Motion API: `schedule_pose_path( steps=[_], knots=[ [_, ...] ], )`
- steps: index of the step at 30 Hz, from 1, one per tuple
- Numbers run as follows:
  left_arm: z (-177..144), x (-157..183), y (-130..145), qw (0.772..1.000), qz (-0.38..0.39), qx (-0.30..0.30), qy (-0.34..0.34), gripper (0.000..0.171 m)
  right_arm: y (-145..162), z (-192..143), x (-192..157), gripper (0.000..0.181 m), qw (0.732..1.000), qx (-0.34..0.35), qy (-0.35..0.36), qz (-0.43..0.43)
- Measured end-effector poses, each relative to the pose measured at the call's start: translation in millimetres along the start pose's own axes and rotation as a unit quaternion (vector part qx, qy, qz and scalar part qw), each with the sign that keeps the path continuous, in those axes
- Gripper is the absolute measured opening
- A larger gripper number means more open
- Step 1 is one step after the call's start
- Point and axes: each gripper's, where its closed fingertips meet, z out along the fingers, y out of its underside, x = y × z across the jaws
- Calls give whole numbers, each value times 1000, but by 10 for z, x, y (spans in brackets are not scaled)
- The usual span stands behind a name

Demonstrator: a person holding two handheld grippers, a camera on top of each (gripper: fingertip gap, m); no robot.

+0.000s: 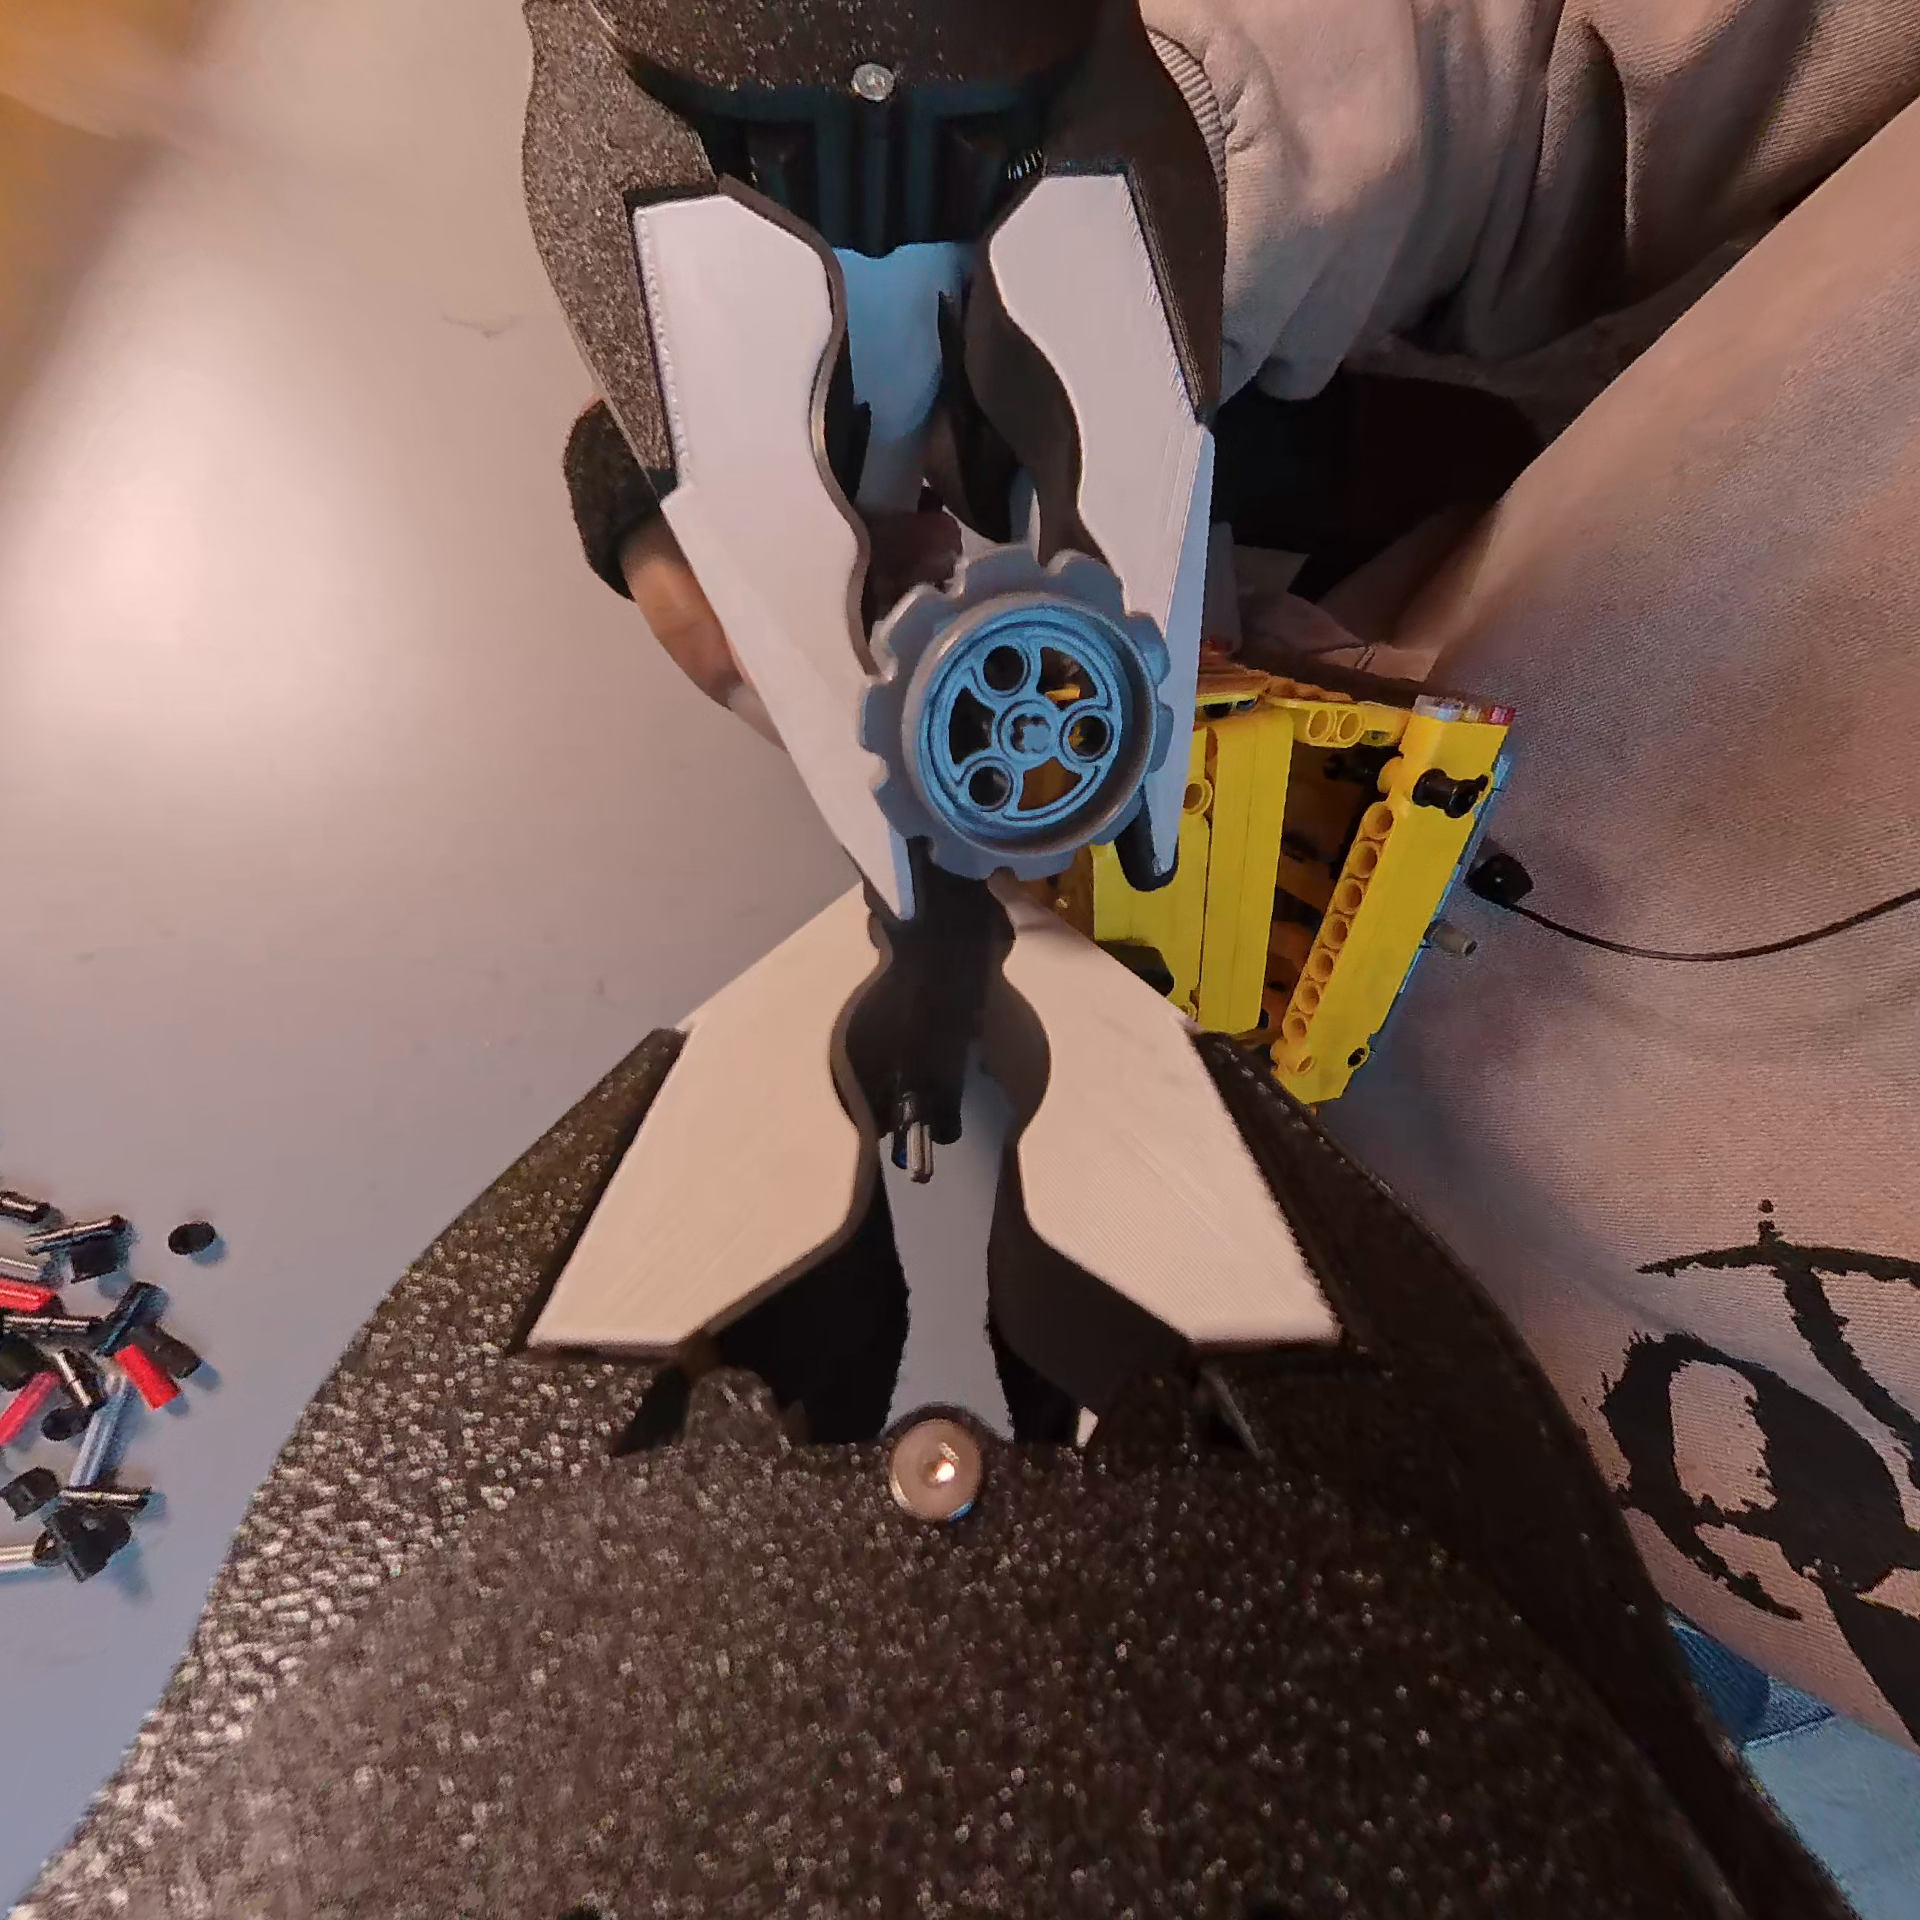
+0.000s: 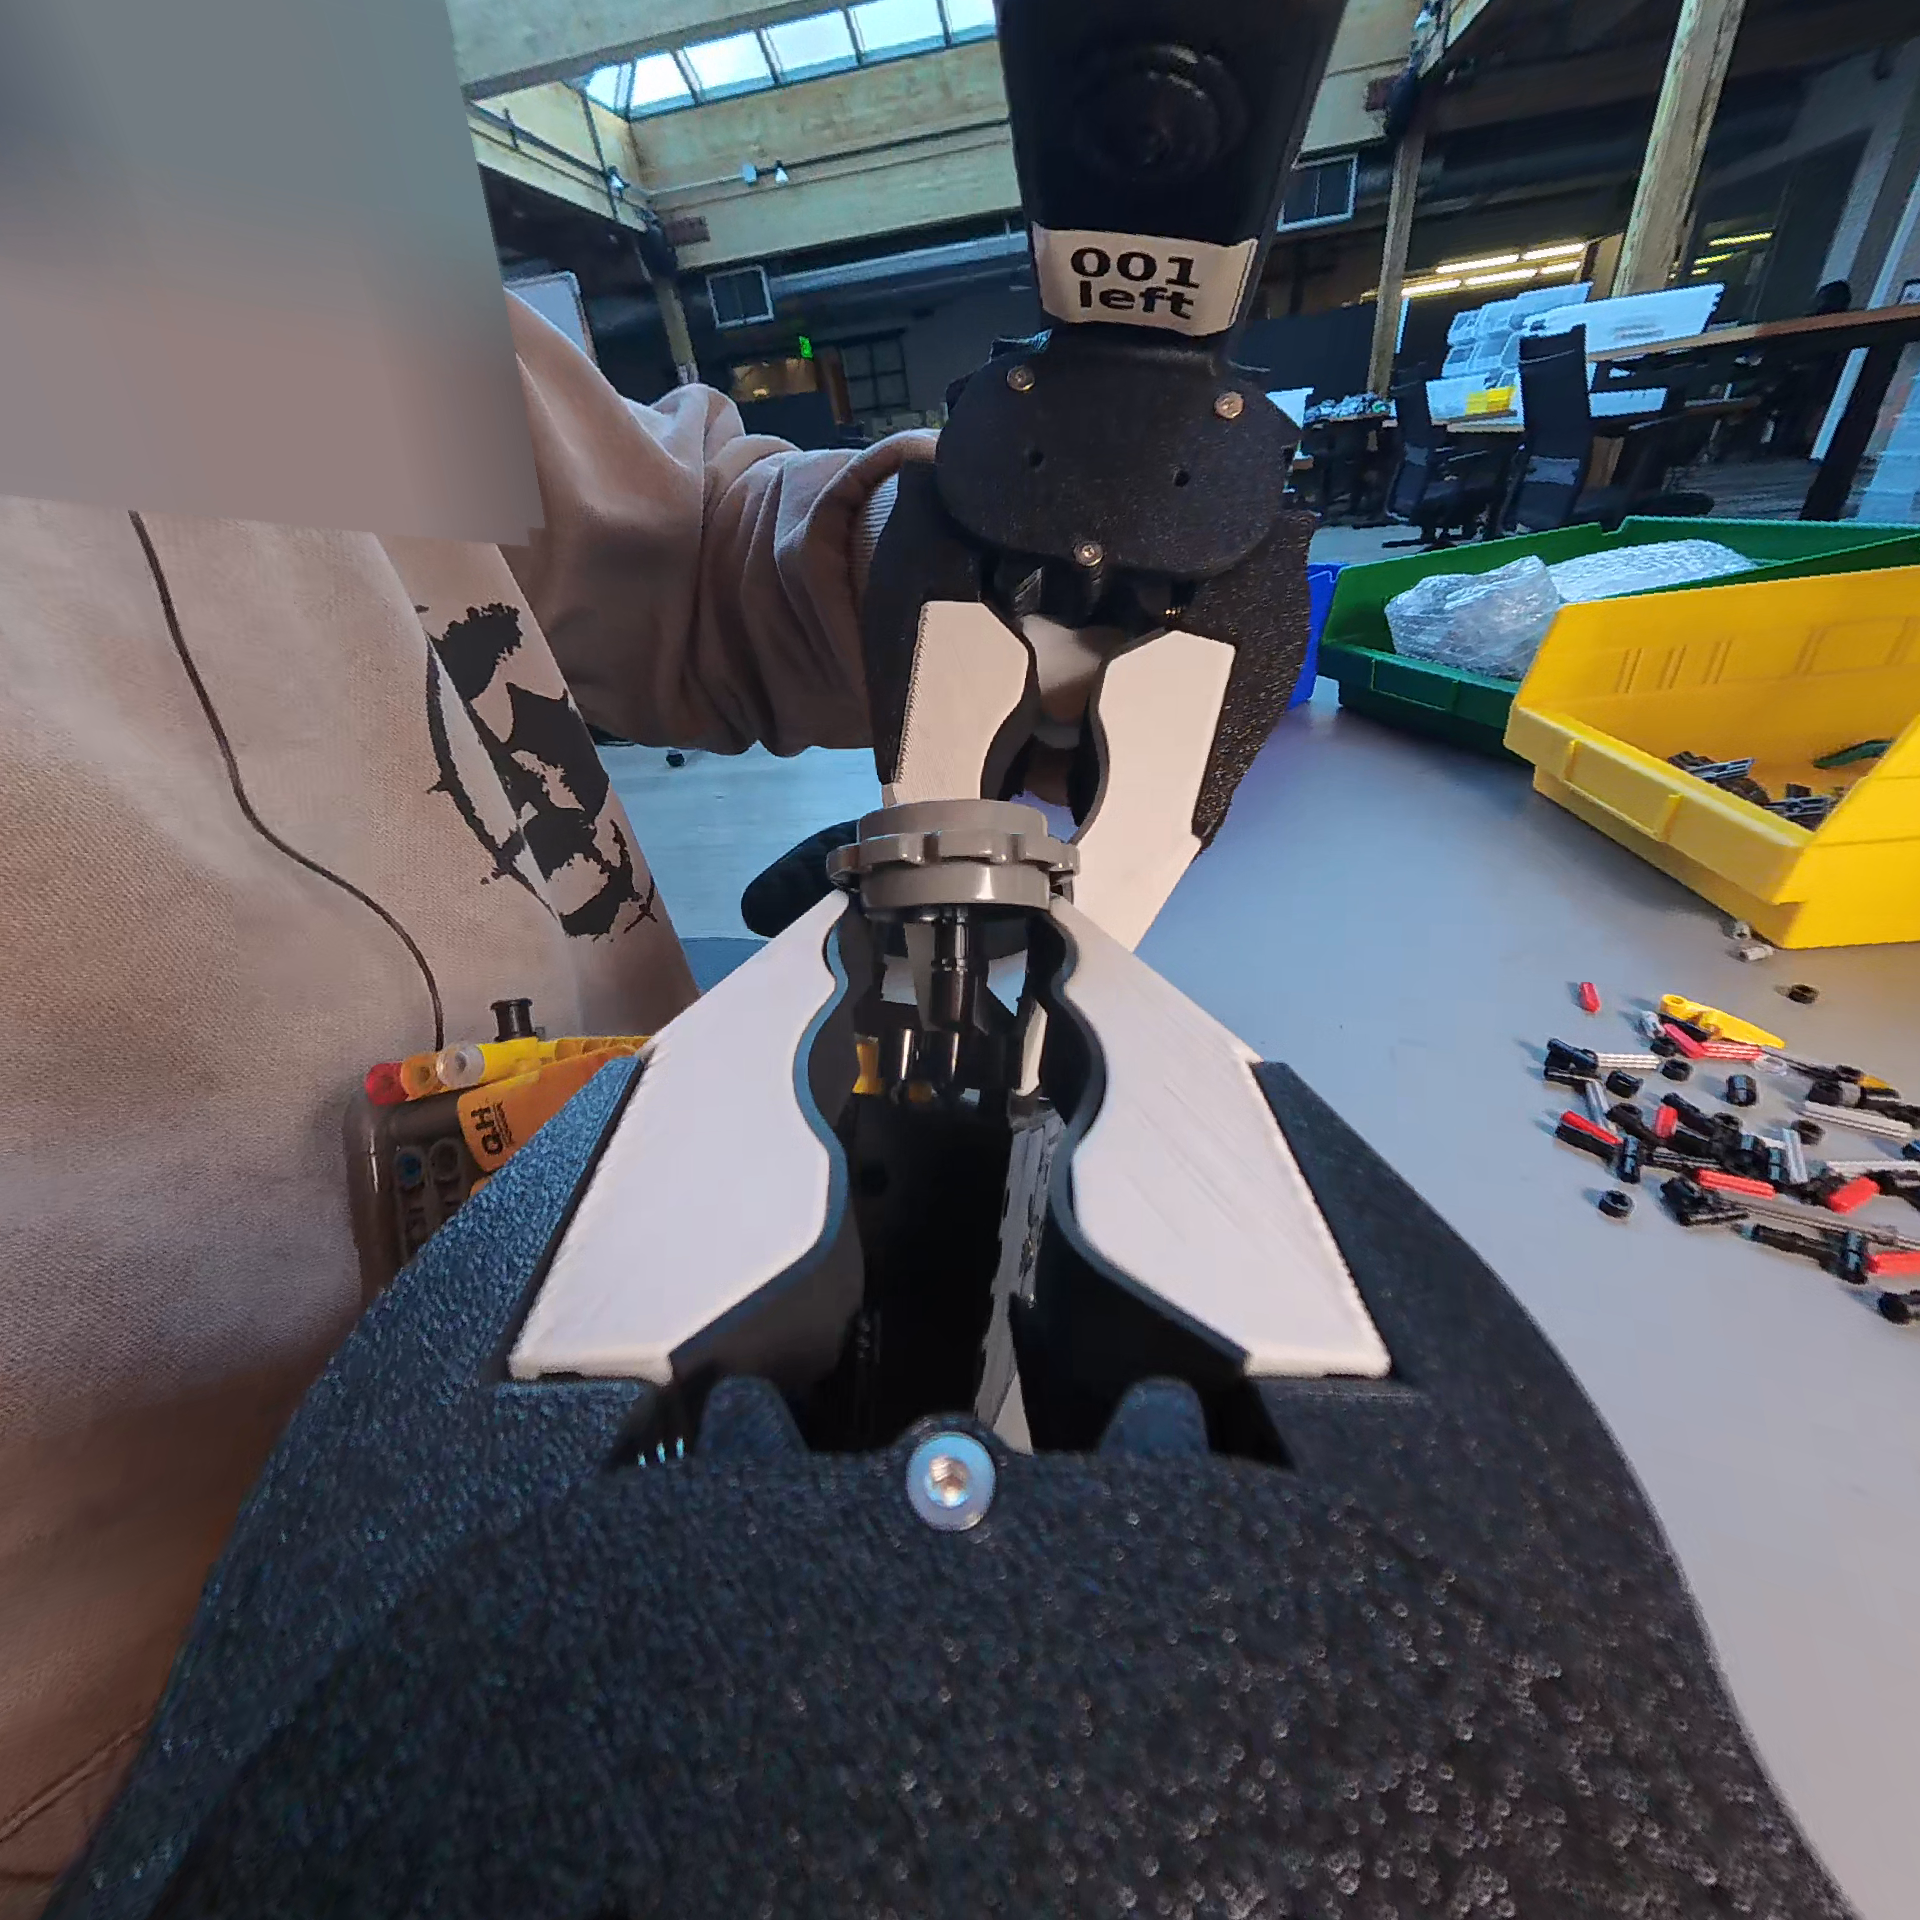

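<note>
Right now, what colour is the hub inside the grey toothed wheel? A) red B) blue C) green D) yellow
B: the left wrist view shows the wheel face-on, and its hub is blue.

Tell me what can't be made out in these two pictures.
- Grey wheel: both views; overlapping fingers hide whether the left gripper or right gripper grips it.
- Yellow brick model: left wrist view; partly behind the grippers.
- Loose pieces: right wrist view; too small to identify.
- Yellow bin: right wrist view; cut by the right edge.
</note>
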Motion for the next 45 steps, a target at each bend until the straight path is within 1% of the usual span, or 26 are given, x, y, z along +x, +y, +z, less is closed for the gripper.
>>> schedule_pose_path(
  steps=[7,8,9,10,11,12,13,14,15,16,18,20,25,30,34,36,39,42,45],
  knots=[
    [16,-18,38,1000,0,-16,1,7,0,39,1,23,1000,-16,-27,0],
    [-36,-19,29,1000,-3,-15,2,6,-24,52,-2,26,999,-11,-31,1],
    [-154,88,-23,999,-3,-15,28,6,-462,15,-77,0,993,110,-45,-20],
    [82,286,-45,997,6,-29,70,6,-717,77,-84,0,988,138,-41,-57],
    [249,395,-1,995,34,-58,77,7,-599,235,-71,0,993,52,-41,-99],
    [257,297,4,997,35,-49,52,7,-517,191,26,0,992,24,-12,-120],
    [173,91,54,999,5,-34,22,8,-523,-7,113,0,995,41,9,-90],
    [119,-62,139,999,-18,-27,-1,7,-572,-195,153,0,994,62,26,-80],
    [113,-92,175,999,-28,-23,-1,7,-608,-283,169,0,991,64,48,-104],
    [152,-89,194,999,-33,-24,4,7,-602,-308,213,0,989,44,68,-125],
    [206,-108,217,999,-35,-26,7,8,-699,-381,290,0,987,60,78,-125],
    [241,-151,232,999,-39,-25,6,7,-698,-444,376,0,987,58,90,-121],
    [202,-186,218,999,-50,-14,10,7,-624,-522,503,4,985,54,122,-112],
    [166,-235,226,998,-55,-8,6,7,-671,-605,610,10,980,74,152,-106],
    [120,-254,242,998,-57,-7,0,8,-754,-690,666,13,977,108,162,-85],
    [95,-276,251,998,-59,-6,-5,9,-827,-746,684,16,975,138,161,-65],
    [64,-293,280,998,-66,-3,-11,9,-967,-851,665,17,970,196,139,-24],
    [94,-304,282,997,-71,0,-12,9,-1113,-1002,647,17,958,265,109,22],
    [107,-293,285,997,-72,3,-13,9,-1195,-1110,607,17,946,309,80,48]
  ],
)
